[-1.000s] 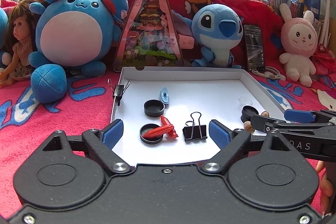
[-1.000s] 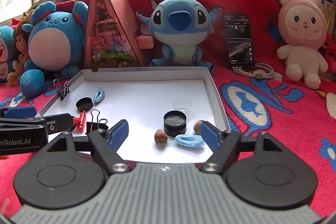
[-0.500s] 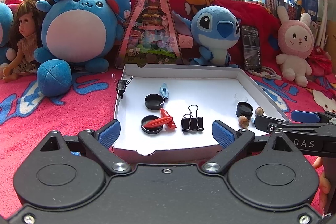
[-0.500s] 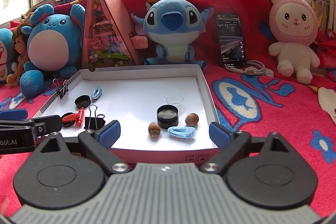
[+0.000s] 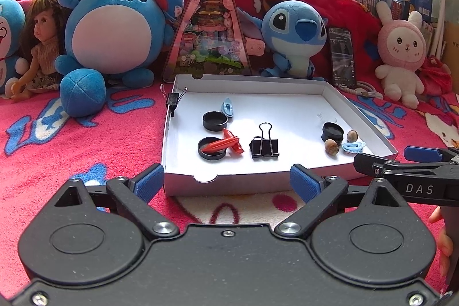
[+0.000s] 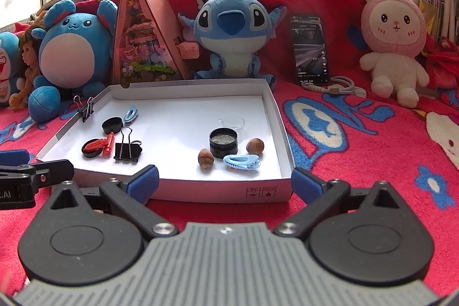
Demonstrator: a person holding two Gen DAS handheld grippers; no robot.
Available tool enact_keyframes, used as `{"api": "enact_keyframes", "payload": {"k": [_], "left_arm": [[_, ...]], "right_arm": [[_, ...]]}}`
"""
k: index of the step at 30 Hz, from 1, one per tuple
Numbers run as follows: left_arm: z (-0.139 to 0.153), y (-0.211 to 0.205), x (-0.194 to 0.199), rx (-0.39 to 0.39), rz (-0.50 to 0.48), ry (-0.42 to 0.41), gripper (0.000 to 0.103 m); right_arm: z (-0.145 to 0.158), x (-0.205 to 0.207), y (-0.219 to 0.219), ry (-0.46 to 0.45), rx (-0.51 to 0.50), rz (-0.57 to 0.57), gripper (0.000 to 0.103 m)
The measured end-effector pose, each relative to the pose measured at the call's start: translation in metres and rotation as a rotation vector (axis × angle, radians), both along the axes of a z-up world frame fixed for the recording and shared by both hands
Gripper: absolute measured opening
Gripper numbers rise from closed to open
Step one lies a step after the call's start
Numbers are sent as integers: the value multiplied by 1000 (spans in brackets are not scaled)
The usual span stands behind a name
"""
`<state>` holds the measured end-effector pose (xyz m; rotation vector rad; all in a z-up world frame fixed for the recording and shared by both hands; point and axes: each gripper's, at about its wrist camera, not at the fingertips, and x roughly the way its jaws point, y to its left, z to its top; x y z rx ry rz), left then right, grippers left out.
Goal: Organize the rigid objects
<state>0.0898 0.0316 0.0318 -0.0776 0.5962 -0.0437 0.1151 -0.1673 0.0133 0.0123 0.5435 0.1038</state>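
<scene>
A white cardboard tray [image 5: 287,102] [image 6: 282,134] lies on a red blanket. In it lie two black lids [image 5: 215,120] [image 5: 211,148], red clips [image 5: 228,144], a black binder clip [image 5: 264,146] [image 6: 127,149], two blue hair clips [image 5: 228,106] [image 6: 241,161], a black round jar [image 6: 223,141], two nuts [image 6: 205,157] [image 6: 254,146] and a clear disc [image 6: 231,122]. A second binder clip [image 5: 173,99] grips the tray's left wall. My left gripper [image 5: 228,182] and right gripper [image 6: 225,181] are both open and empty, just in front of the tray's near wall.
Plush toys stand behind the tray: a blue round one [image 5: 114,25], Stitch [image 5: 295,33], a pink rabbit [image 5: 401,53]. A doll [image 5: 37,48], a triangular pink box [image 5: 210,25] and a phone [image 5: 342,56] with a cable [image 6: 338,85] are there too.
Both grippers have pulled back toward me, from over the tray's near part to just outside its front wall. Both stayed open. The objects in the tray have not moved.
</scene>
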Motion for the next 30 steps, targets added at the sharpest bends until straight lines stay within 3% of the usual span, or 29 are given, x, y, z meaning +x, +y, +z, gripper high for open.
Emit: {"api": "enact_keyframes", "payload": {"k": [7,18,30], "left_arm": [[-13,-5,-7,43,6,1,95],[-41,-9,4,51,44,85,95],[-47,-12,5,77,73,66,103]], "right_arm": [[-11,-5,-4,23,-1,-16,103],[-34,-2,0,83,-49,-20,103],[-39,1,3,102,-68,-22,103]]}}
